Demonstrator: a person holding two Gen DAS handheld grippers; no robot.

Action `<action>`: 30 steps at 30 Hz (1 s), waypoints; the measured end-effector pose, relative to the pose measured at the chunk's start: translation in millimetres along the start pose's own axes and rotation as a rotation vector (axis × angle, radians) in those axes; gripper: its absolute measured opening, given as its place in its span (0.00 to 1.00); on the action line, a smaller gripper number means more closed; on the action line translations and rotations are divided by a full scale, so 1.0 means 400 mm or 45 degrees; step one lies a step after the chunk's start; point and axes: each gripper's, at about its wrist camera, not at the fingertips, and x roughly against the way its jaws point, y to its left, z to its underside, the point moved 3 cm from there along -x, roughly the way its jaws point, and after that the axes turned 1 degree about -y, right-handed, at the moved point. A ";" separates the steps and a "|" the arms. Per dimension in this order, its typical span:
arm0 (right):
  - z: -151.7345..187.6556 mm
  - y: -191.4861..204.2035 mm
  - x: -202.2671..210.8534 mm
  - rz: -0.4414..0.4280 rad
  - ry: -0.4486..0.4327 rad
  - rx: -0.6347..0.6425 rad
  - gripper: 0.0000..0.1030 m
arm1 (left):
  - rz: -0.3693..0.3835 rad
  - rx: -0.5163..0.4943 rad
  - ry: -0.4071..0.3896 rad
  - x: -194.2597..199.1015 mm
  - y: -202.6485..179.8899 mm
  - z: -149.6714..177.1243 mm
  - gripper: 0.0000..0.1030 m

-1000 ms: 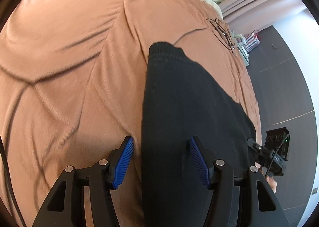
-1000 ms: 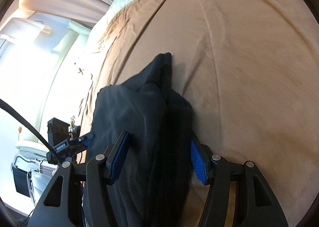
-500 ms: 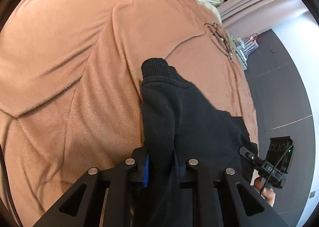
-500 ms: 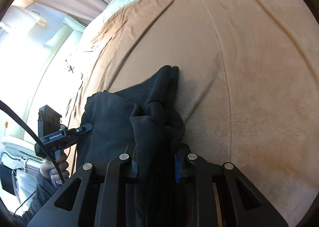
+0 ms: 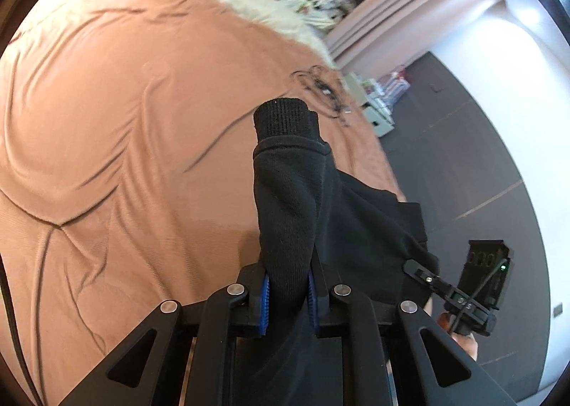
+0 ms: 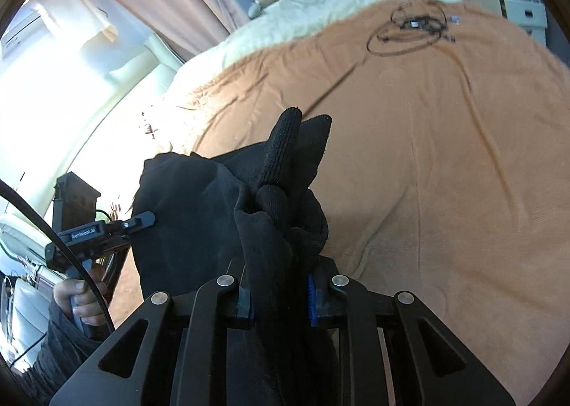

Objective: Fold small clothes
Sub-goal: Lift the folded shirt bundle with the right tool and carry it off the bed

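Left wrist view shows our left tool (image 5: 288, 293) clamped on a ribbed cuff end of the black garment (image 5: 356, 213) at lower centre, its jaws having just closed on the cloth. Our right tool (image 6: 279, 299) pinches the other end likewise, so the garment hangs between them above the tan bedspread (image 5: 124, 121), likely raised so we can fold it. We see no containers.

Black tongs (image 5: 287, 293), blue pads (image 5: 264, 293)

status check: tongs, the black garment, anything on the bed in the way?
Both tongs, left and right, shut on black garment, bunched. Coiled cable lies far up the brown blanket, clear.
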 end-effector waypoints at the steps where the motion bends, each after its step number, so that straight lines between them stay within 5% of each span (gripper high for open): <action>1: 0.006 0.012 0.023 0.001 -0.014 0.005 0.16 | 0.013 -0.017 -0.009 0.017 -0.018 0.005 0.16; 15: 0.142 0.121 0.389 0.010 -0.245 0.124 0.15 | 0.154 -0.163 -0.120 0.190 -0.248 0.077 0.16; 30: 0.293 0.181 0.758 0.147 -0.410 0.200 0.15 | 0.325 -0.311 -0.100 0.243 -0.513 0.200 0.15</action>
